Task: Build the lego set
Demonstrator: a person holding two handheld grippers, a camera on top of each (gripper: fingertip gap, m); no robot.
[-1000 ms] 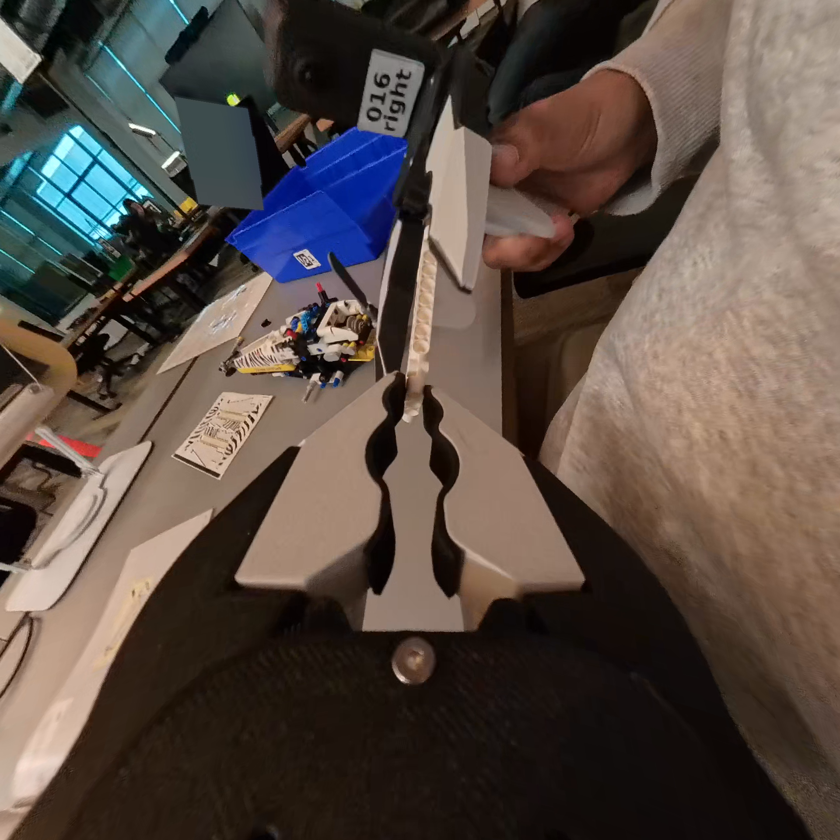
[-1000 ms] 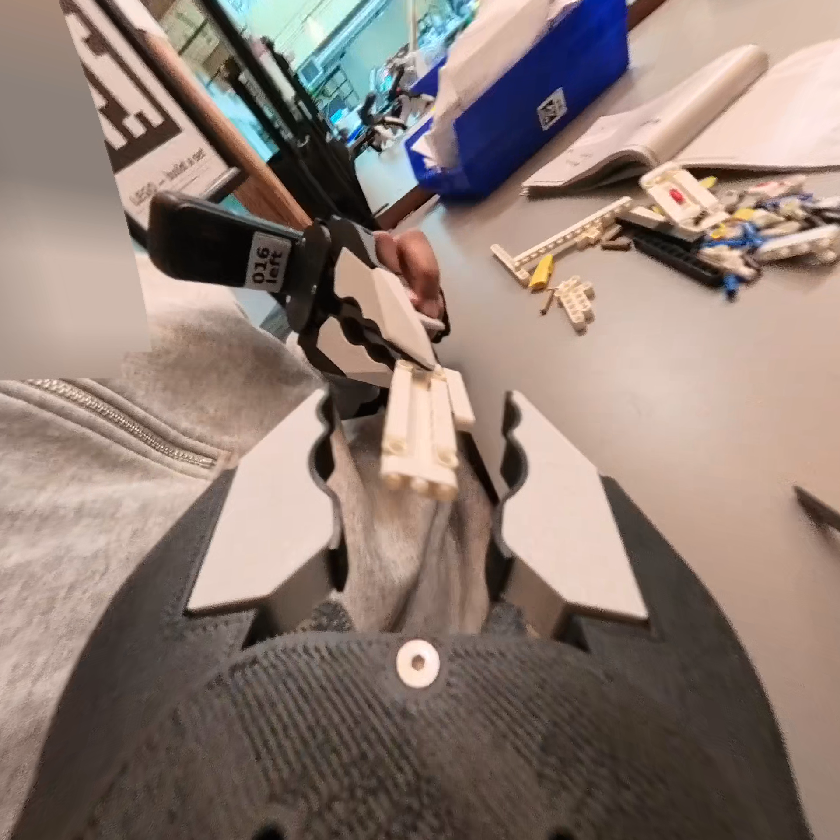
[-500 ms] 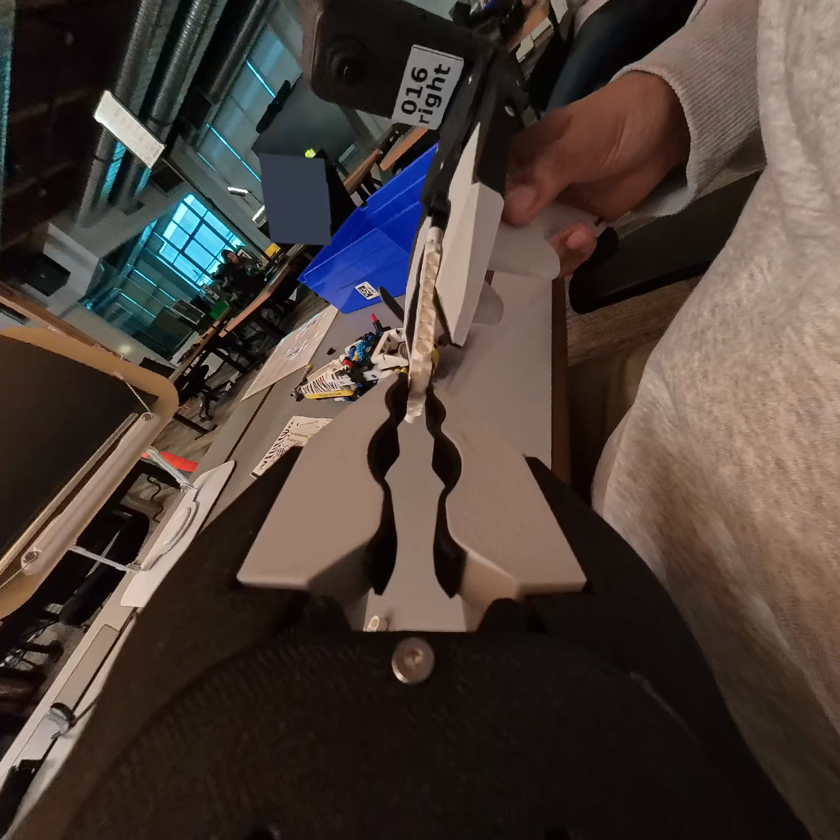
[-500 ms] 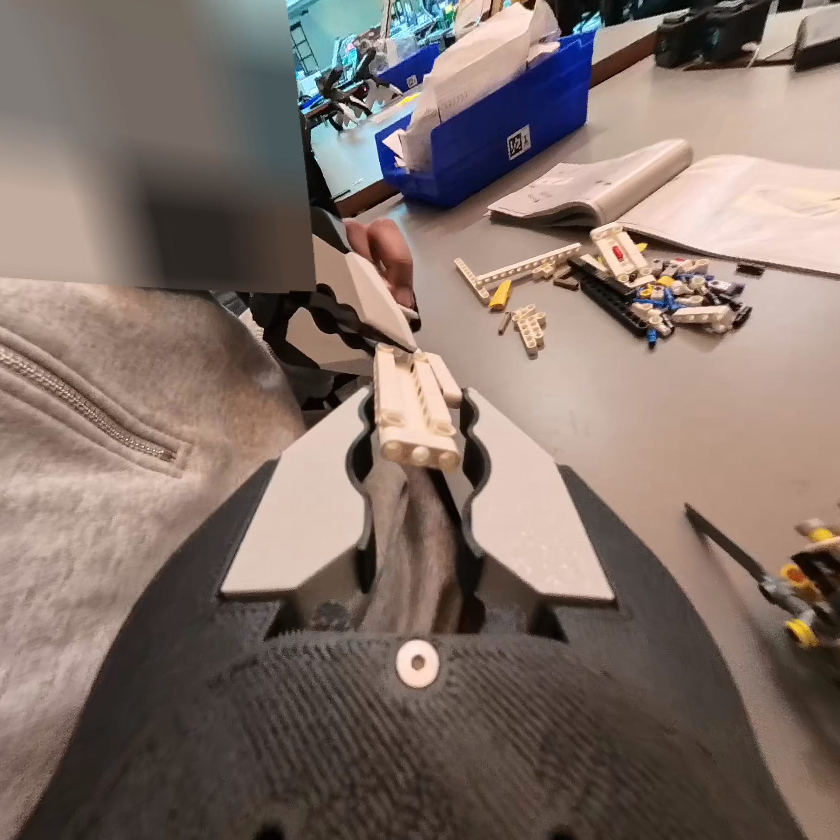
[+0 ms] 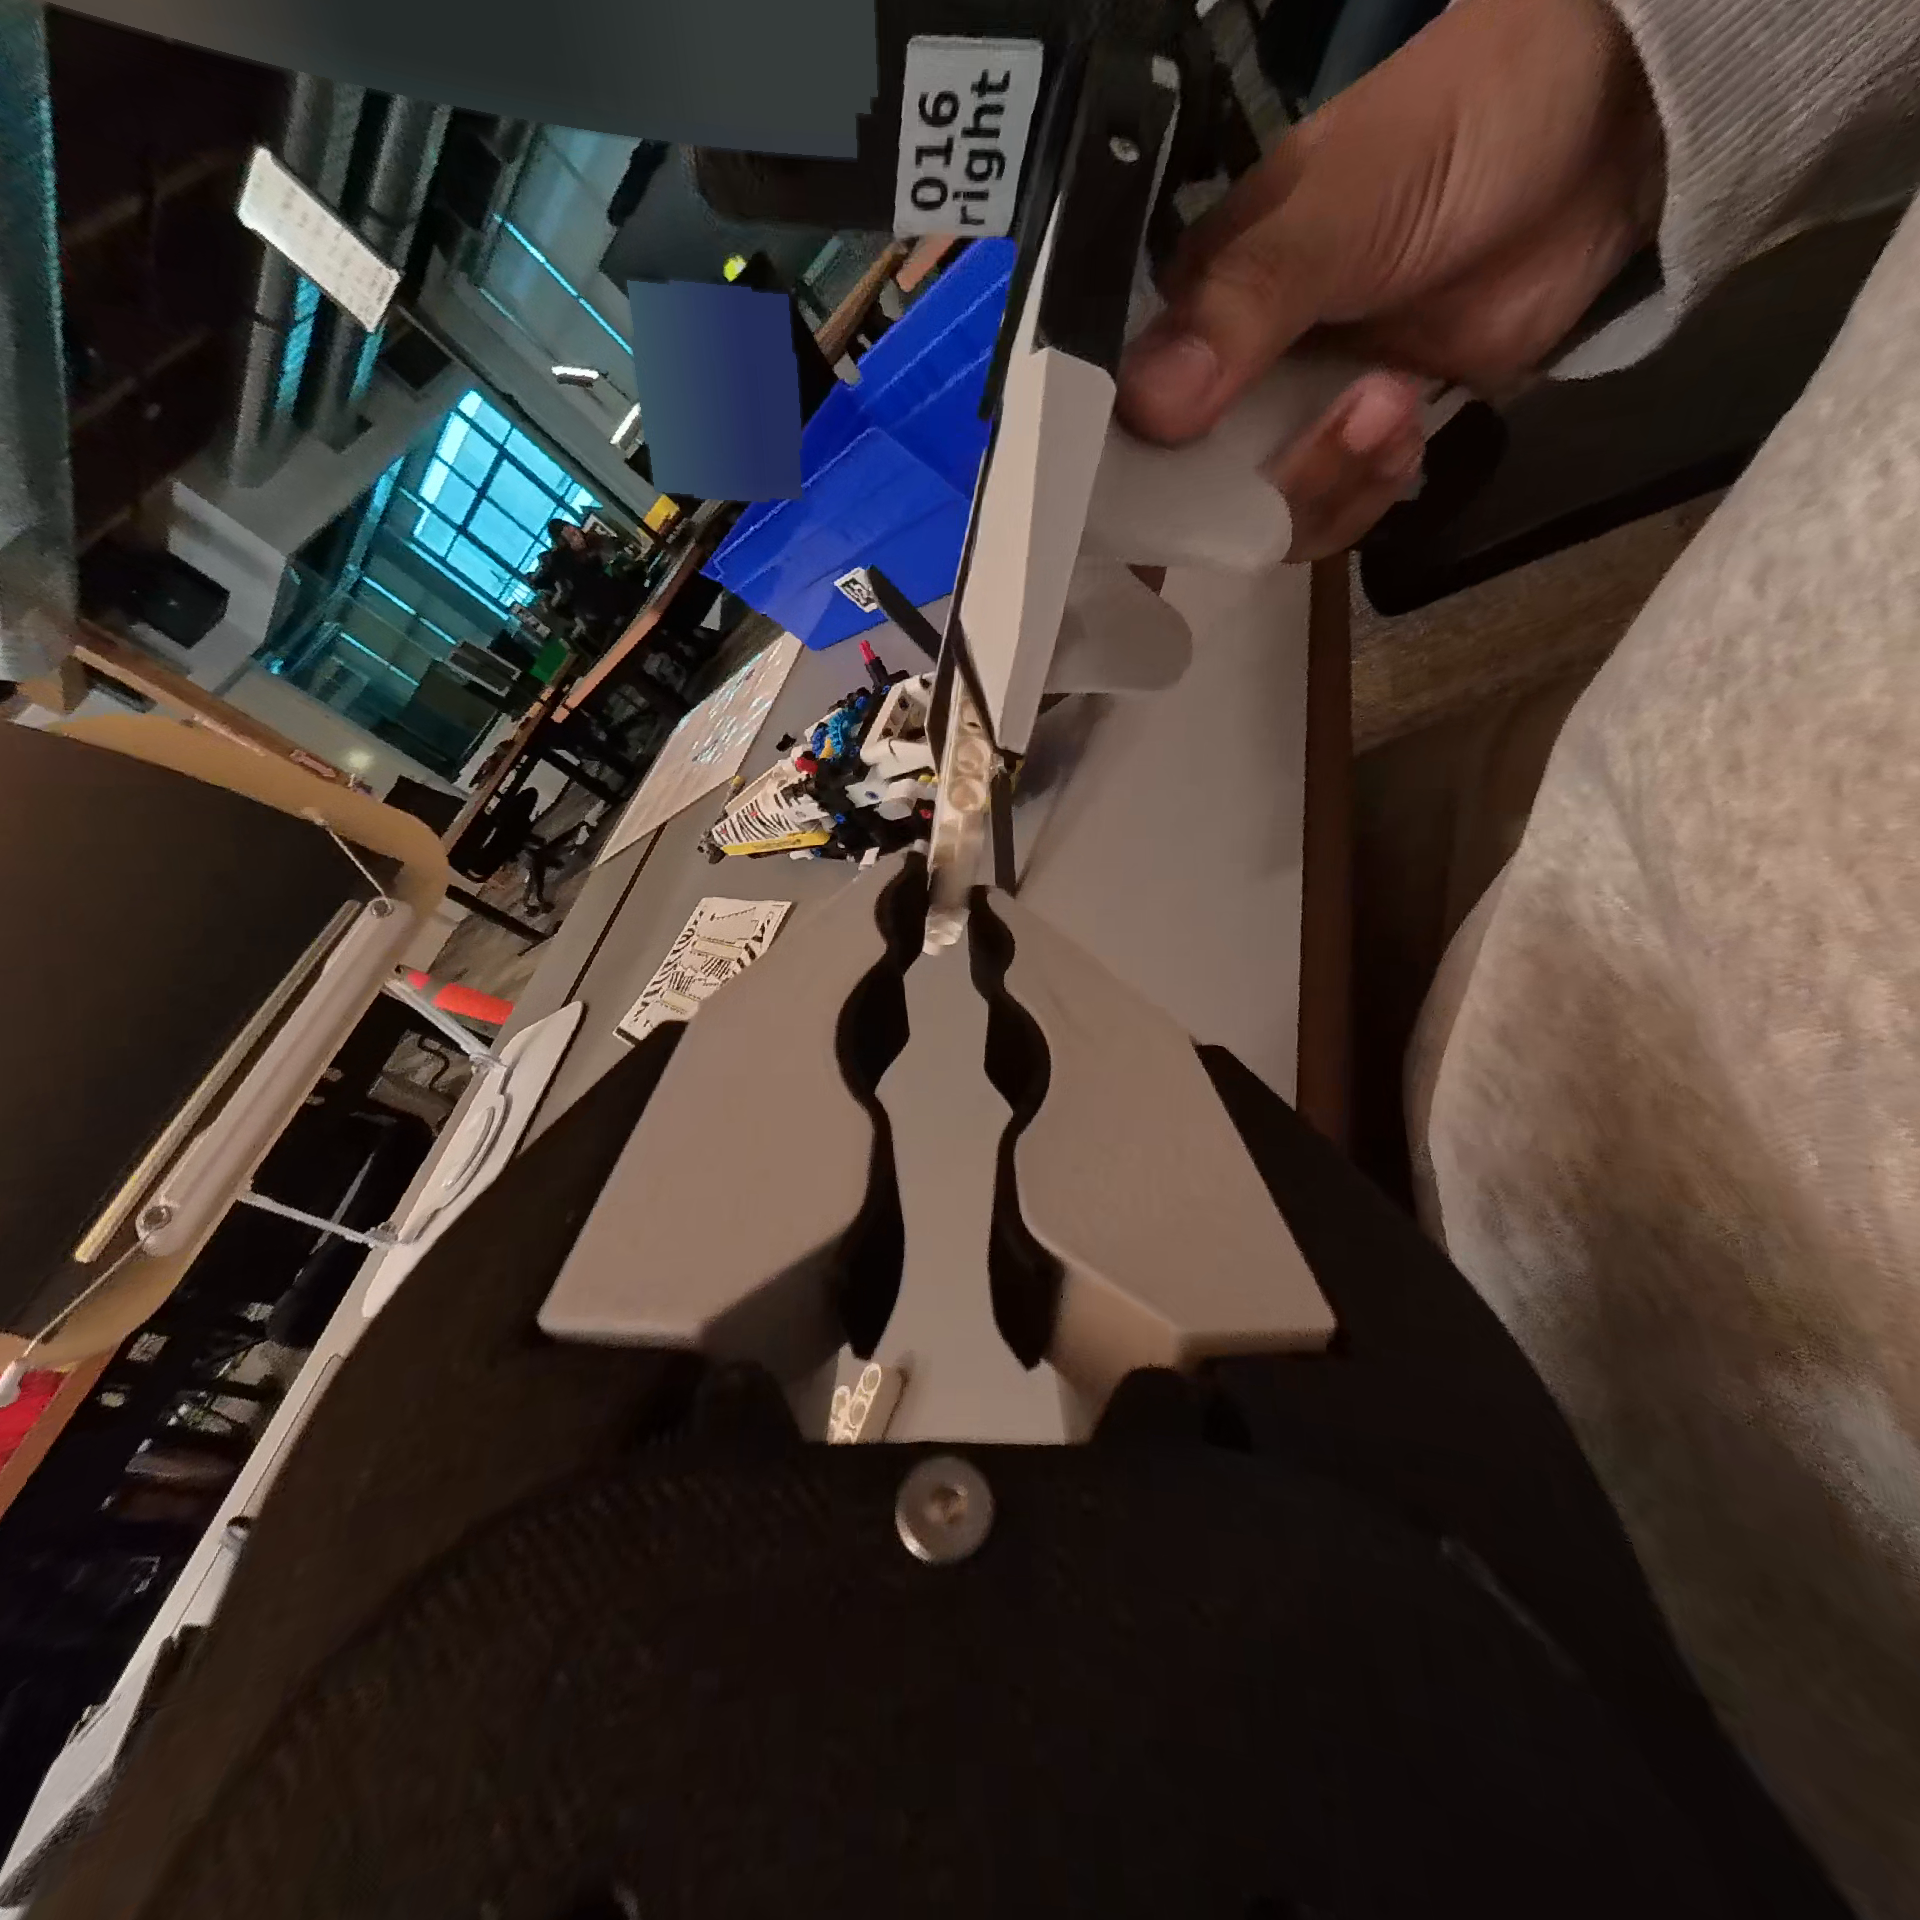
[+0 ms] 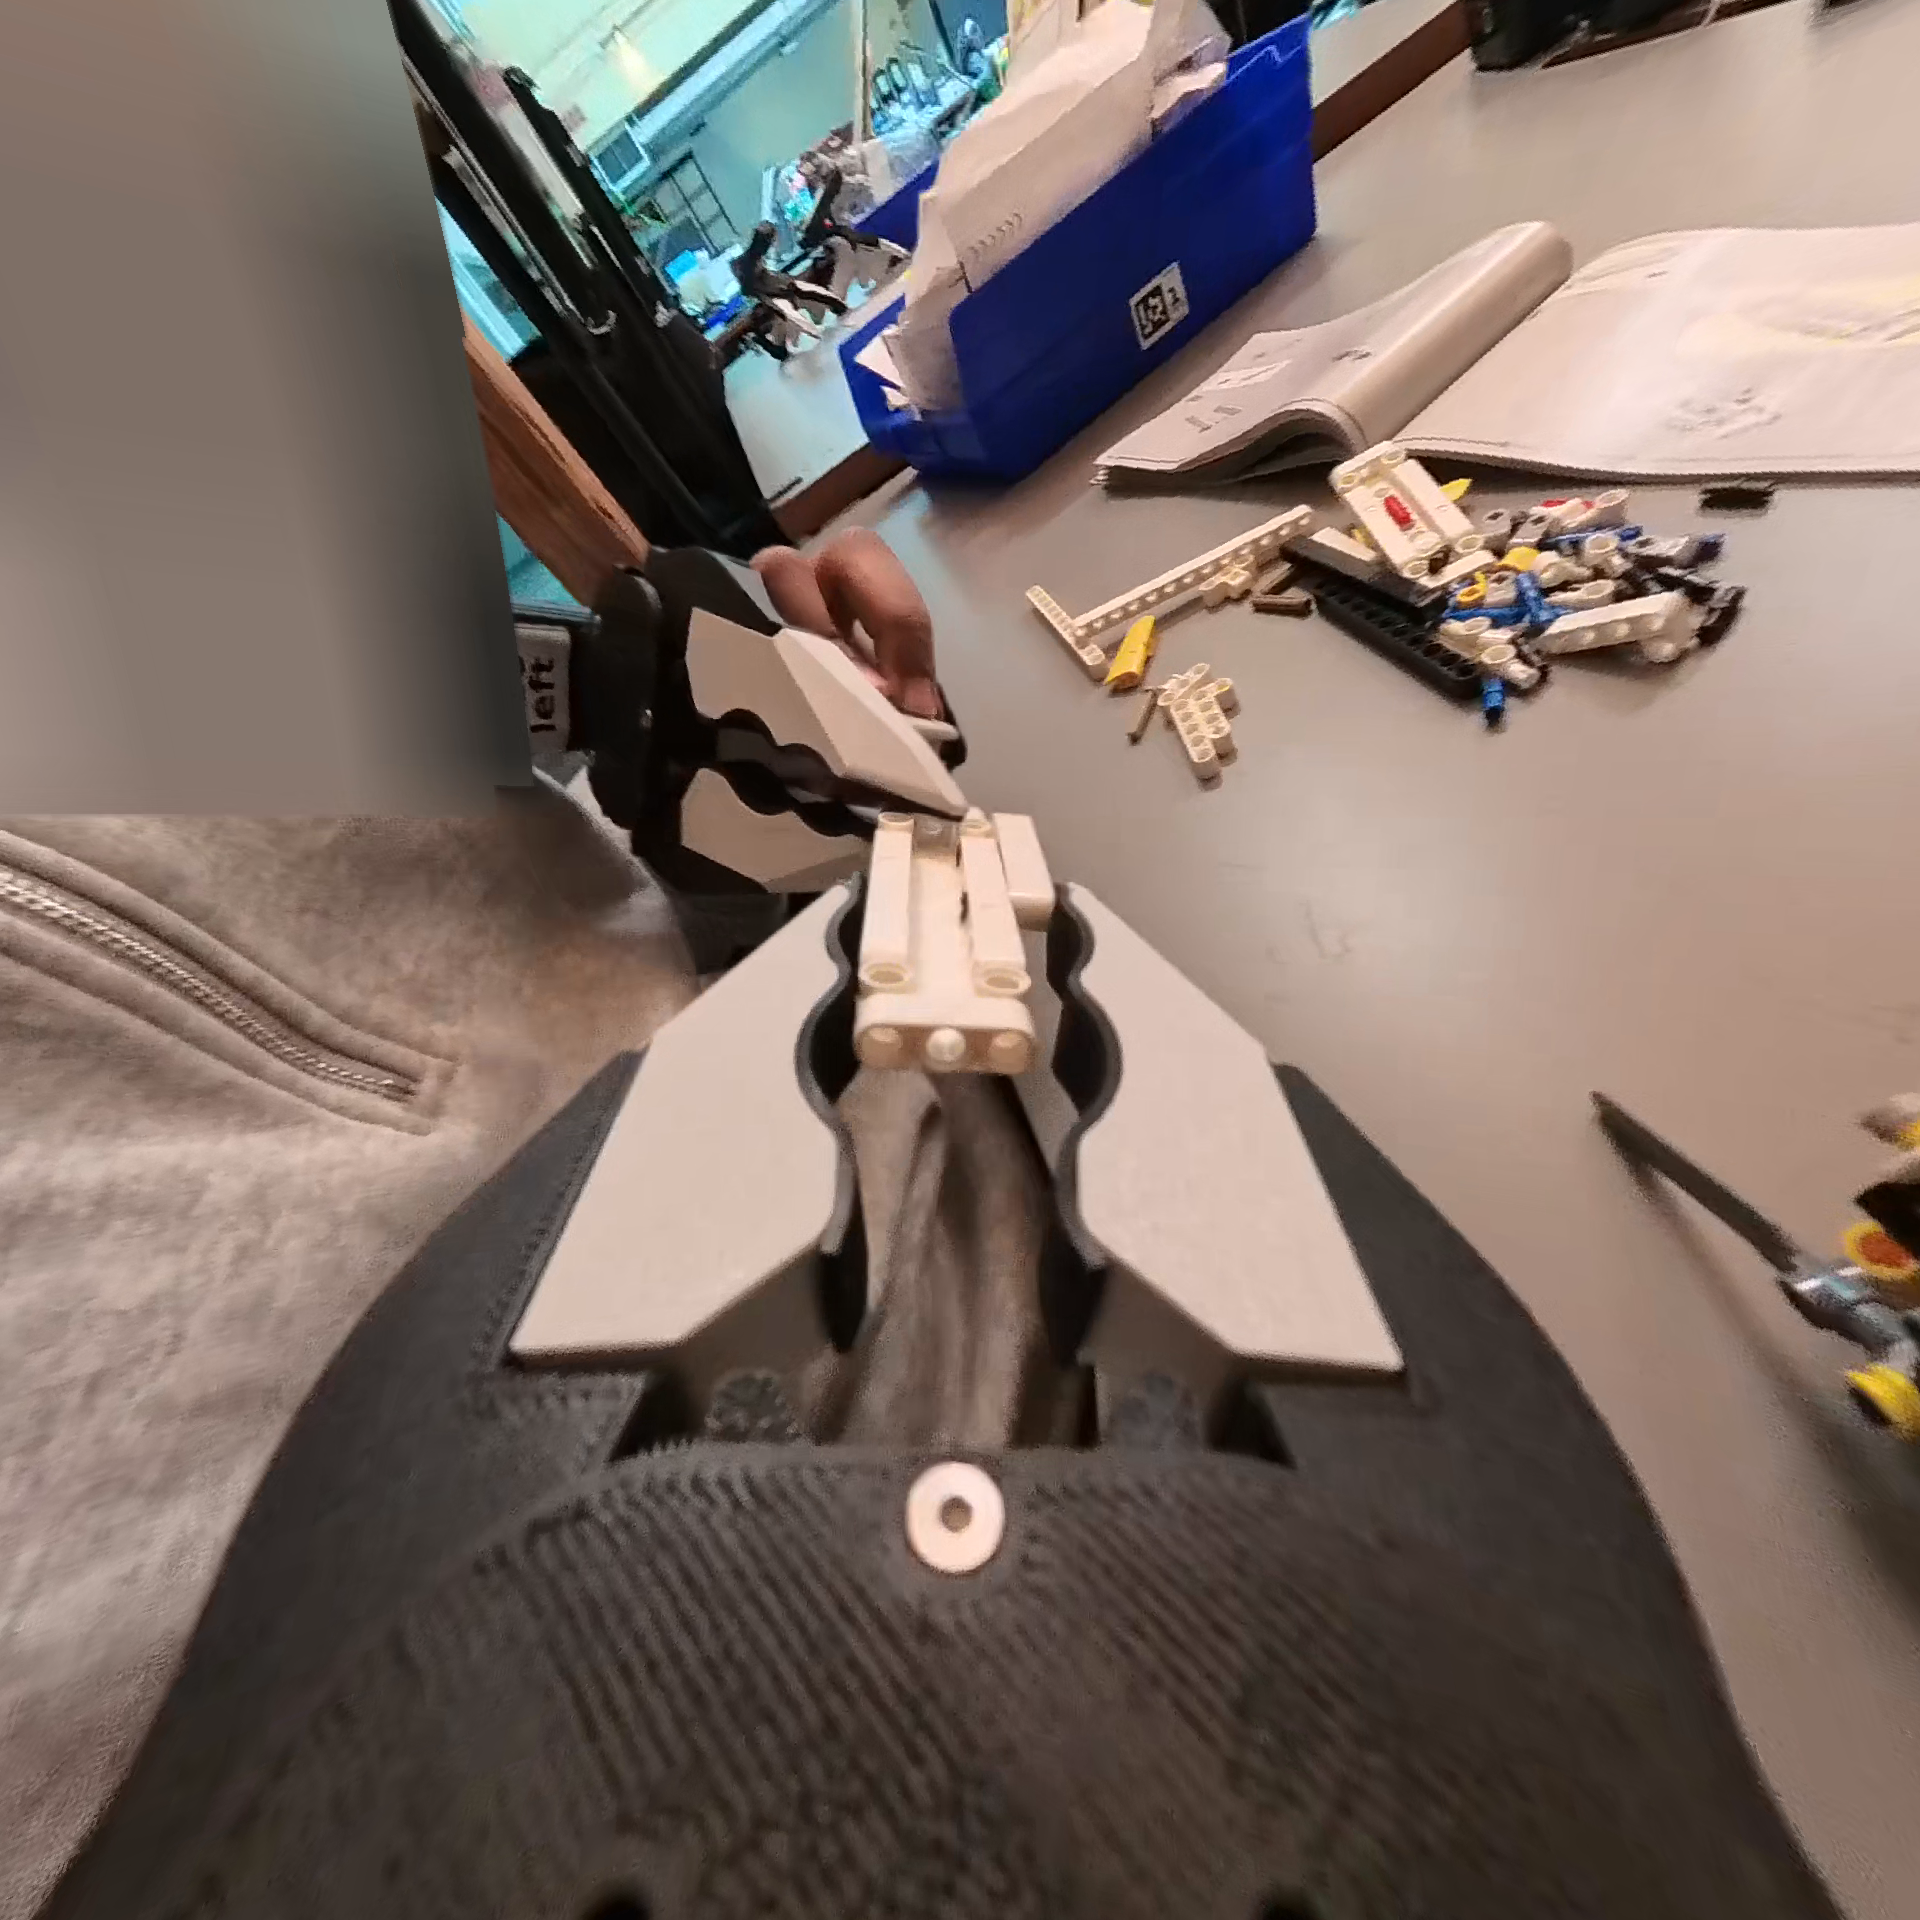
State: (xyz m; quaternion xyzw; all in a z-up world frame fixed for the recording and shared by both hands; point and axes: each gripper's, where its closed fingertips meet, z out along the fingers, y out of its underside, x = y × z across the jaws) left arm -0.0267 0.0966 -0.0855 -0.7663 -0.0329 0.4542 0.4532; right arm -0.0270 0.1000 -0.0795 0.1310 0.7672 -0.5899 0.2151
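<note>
A white Lego beam assembly [image 6: 945, 935] is held in the air between both grippers, above the person's lap at the table's near edge. My right gripper [image 6: 956, 894] is shut on its sides. My left gripper [image 5: 945, 894] is shut on its far end, seen edge-on as a thin white strip [image 5: 961, 790]. In the right wrist view the left gripper [image 6: 940, 816] pinches that end from the left. In the left wrist view the right gripper [image 5: 1003, 717] comes down from above, held by a hand [image 5: 1382, 239].
On the grey table [image 6: 1403, 935] lie a pile of loose parts [image 6: 1507, 592], a white L-shaped beam [image 6: 1164, 592], a small white piece [image 6: 1205, 717], an open instruction booklet [image 6: 1455, 364] and a blue bin [image 6: 1091, 312]. The partly built model [image 5: 831, 790] and a sticker sheet [image 5: 707, 966] lie farther along. Both grippers' tips are close together, under 4 cm apart.
My right gripper was open around the white assembly a second ago and has closed onto its sides. Both grippers have lifted and tilted slightly; the left has kept its hold.
</note>
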